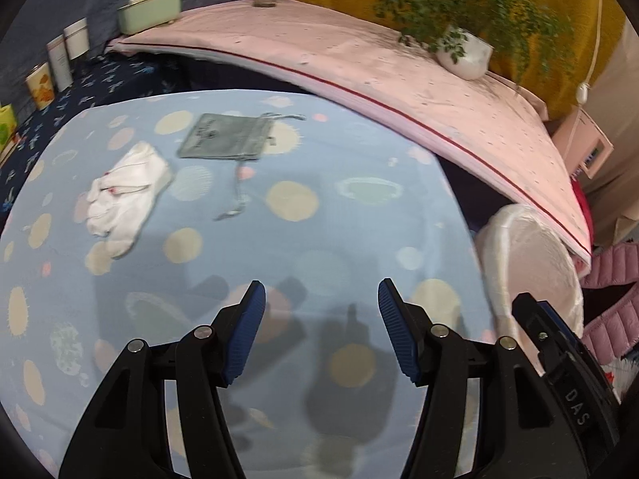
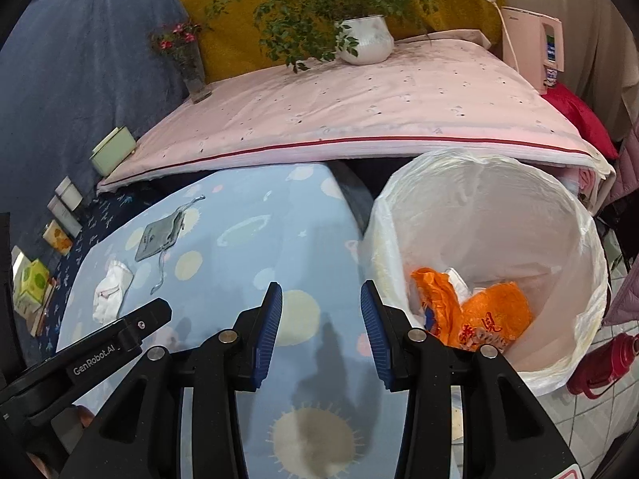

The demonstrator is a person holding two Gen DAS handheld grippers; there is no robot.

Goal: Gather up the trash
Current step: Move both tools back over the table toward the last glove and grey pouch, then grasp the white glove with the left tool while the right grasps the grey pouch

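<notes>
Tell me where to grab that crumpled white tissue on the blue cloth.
Pinch the crumpled white tissue across its raised, bunched middle, coming from above with the left gripper, whose jaws are open and empty. It lies low and elongated, so close across the narrow width.

At the centre of both views lies a pale blue cloth (image 1: 247, 263) printed with cream dots, pink spots and greenish ringed planets. On it, left of centre, sit a crumpled white tissue (image 1: 124, 195) with small red marks and a grey drawstring pouch (image 1: 223, 135). At right, the bin's translucent white liner (image 2: 499, 215) holds orange wrappers (image 2: 479, 315); both grippers' pads (image 2: 267, 331) are ribbed blue on black arms.
</notes>
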